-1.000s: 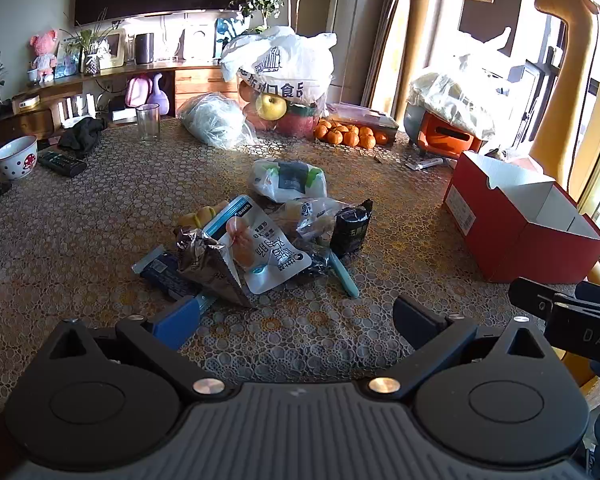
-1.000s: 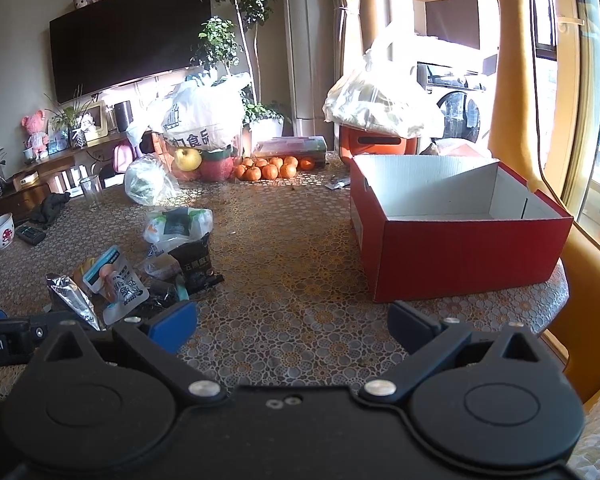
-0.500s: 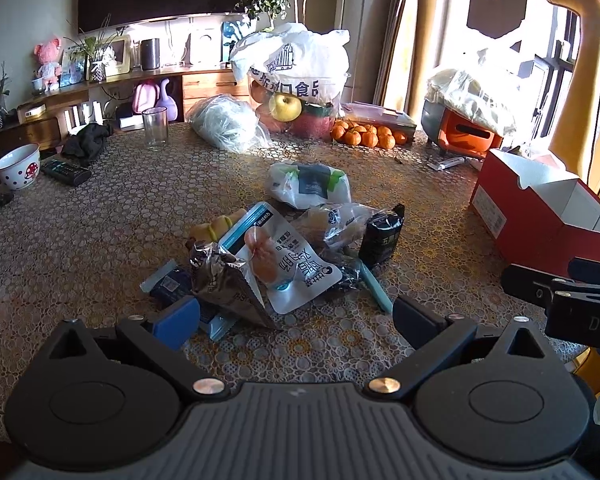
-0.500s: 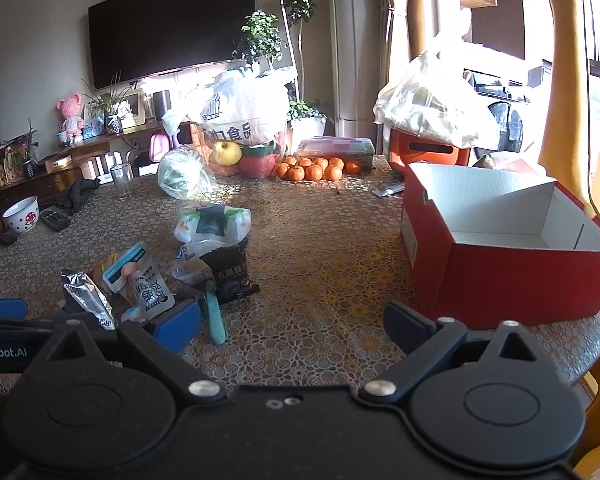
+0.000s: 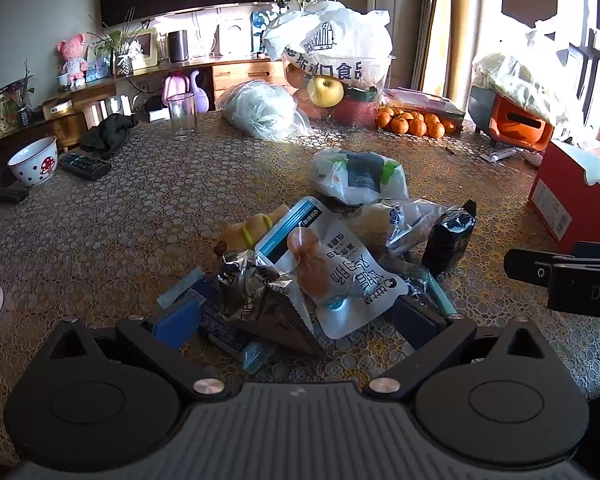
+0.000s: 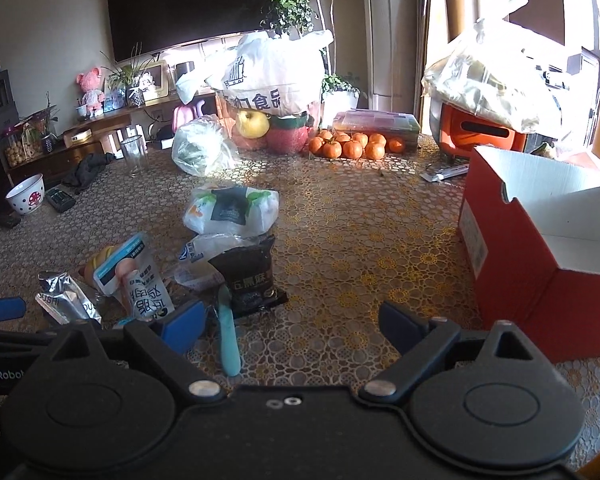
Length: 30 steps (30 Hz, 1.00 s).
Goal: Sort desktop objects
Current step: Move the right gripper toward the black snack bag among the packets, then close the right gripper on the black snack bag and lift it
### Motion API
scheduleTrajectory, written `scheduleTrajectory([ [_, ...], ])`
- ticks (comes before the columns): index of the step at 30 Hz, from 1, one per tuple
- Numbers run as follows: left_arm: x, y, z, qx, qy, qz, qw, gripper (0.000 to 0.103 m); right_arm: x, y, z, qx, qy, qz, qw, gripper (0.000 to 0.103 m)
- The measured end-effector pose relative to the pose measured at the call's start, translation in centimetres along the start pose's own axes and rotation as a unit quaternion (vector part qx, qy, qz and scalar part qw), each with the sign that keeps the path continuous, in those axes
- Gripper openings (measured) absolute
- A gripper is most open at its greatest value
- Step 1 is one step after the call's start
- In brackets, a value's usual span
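A pile of snack packets lies mid-table: a silver foil pouch (image 5: pixel 256 296), a white chicken packet (image 5: pixel 332 272), a black packet (image 5: pixel 448 236), a teal stick (image 6: pixel 228 332) and a white-green bag (image 5: pixel 358 176). My left gripper (image 5: pixel 296 318) is open, its fingers on either side of the foil pouch and the pile's near edge. My right gripper (image 6: pixel 292 324) is open and empty, just right of the pile, with the teal stick near its left finger. An open red box (image 6: pixel 540 256) stands to the right.
At the back are a white shopping bag with fruit (image 5: pixel 332 64), several oranges (image 5: pixel 412 124), a glass (image 5: pixel 182 116), a clear plastic bag (image 5: pixel 260 110) and an orange appliance (image 5: pixel 516 120). A spotted bowl (image 5: pixel 34 160) and a remote (image 5: pixel 84 166) lie at the left.
Both grippers have moved forward and left toward the snack pile. The left gripper's fingers now flank the foil pouch. Both stay open.
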<state>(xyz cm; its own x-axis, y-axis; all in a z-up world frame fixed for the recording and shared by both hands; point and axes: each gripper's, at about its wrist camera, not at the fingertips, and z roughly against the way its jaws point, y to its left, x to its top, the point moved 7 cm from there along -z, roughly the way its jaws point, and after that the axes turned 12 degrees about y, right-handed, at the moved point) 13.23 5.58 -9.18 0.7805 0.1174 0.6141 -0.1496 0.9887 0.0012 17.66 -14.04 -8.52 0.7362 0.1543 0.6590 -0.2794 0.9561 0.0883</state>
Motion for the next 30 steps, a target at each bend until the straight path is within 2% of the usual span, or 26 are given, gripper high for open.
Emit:
scheduleTrajectory([
  [11,0.4,0.9,-2.2,0.020,0.010,0.014,0.9996,0.103,1.3,1.8,-4.6,0.012,0.021,0.042,0.999,0.083],
  [18,0.5,0.9,-3.2,0.009,0.014,0.015,0.9998,0.097,1.7,1.9,-6.4,0.009,0.026,0.046,0.999,0.078],
  [25,0.6,1.1,-3.4,-0.003,0.006,0.029,0.9996,0.090,1.8,2.0,-7.1,0.010,0.027,0.048,0.998,0.068],
  [30,0.6,1.1,-3.9,-0.002,0.014,0.030,0.9994,0.072,1.9,2.1,-7.2,0.008,0.026,0.050,0.998,0.060],
])
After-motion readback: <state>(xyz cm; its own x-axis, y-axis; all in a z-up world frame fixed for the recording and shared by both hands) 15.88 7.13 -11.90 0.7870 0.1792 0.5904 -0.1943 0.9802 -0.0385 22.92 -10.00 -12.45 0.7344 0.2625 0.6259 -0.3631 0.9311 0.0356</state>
